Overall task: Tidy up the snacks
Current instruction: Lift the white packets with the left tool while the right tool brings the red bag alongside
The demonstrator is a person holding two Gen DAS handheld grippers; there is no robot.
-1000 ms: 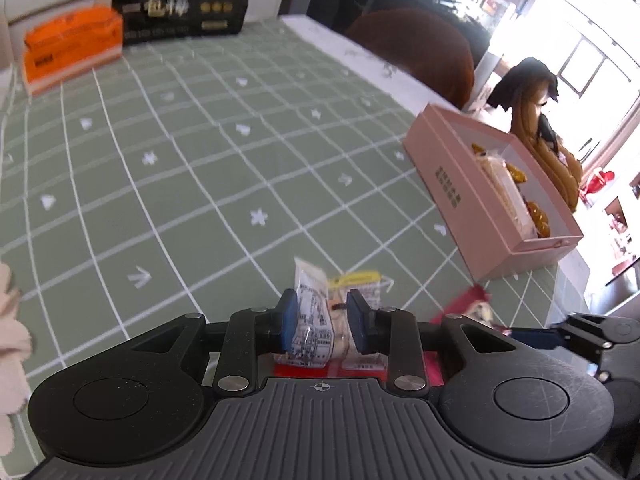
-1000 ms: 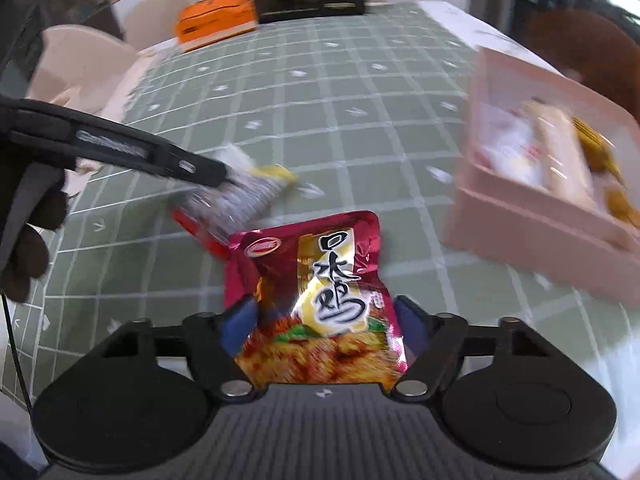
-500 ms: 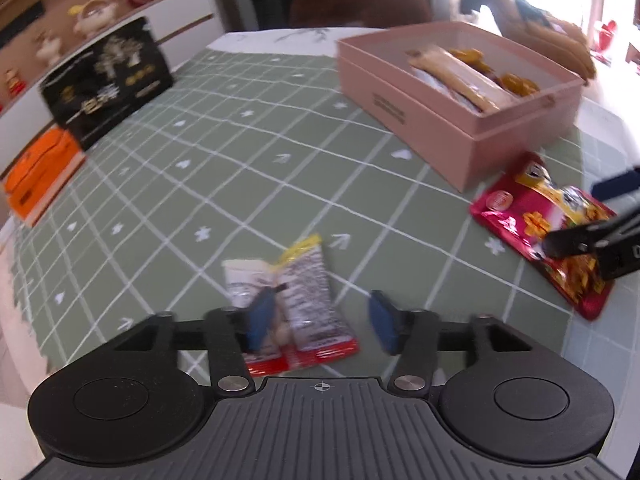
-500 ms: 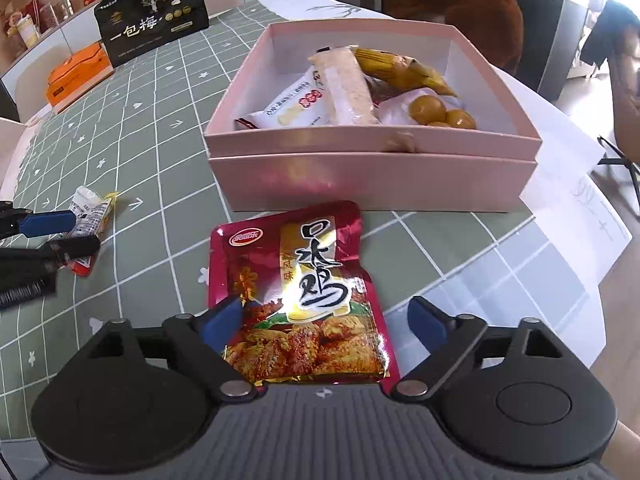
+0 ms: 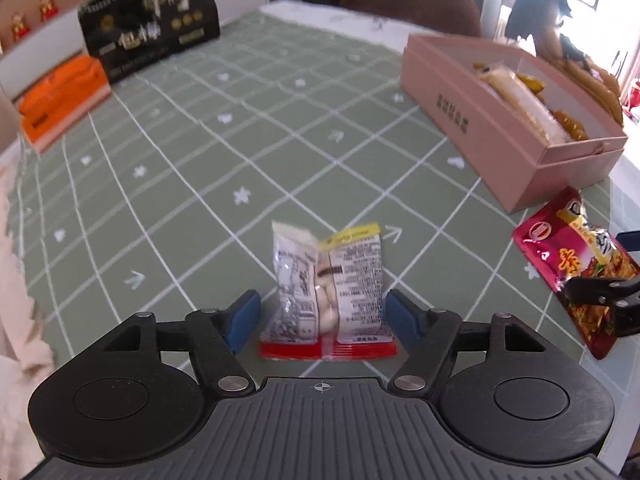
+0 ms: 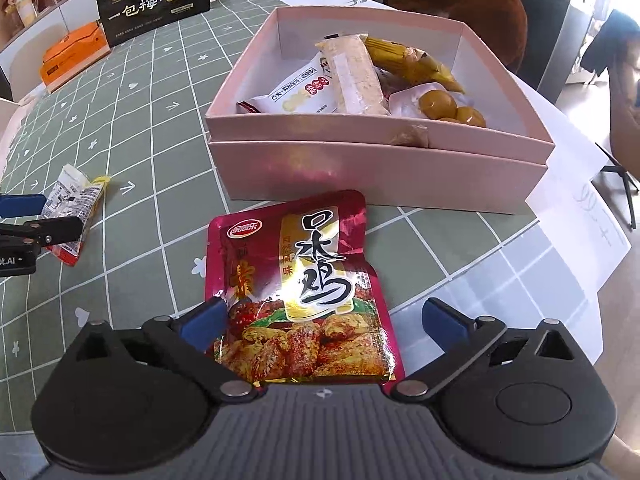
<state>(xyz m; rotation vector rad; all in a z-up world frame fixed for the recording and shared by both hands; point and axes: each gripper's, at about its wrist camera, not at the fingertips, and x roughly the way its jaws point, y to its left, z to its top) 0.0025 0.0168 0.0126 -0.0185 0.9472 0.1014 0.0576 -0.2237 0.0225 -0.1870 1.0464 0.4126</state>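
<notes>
A small clear snack packet (image 5: 332, 292) with a red bottom edge lies on the green checked tablecloth (image 5: 200, 152) between the open jaws of my left gripper (image 5: 324, 316), untouched by the pads. A red chicken snack pouch (image 6: 300, 292) lies flat between the open jaws of my right gripper (image 6: 324, 320); the left pad is at its edge. The pink box (image 6: 380, 172), holding several snacks, stands just beyond the pouch. The pouch (image 5: 576, 272) and box (image 5: 500, 136) also show in the left wrist view, and the small packet (image 6: 74, 208) in the right wrist view.
A black gift box (image 5: 148, 36) and an orange box (image 5: 60, 100) stand at the table's far edge. White paper (image 6: 576, 200) lies under the pink box at the right edge. A brown chair back (image 6: 460, 4) stands behind the table.
Both grippers have opened and let go of their snacks, which now lie on the tablecloth. The right gripper set the red pouch down in front of the pink box.
</notes>
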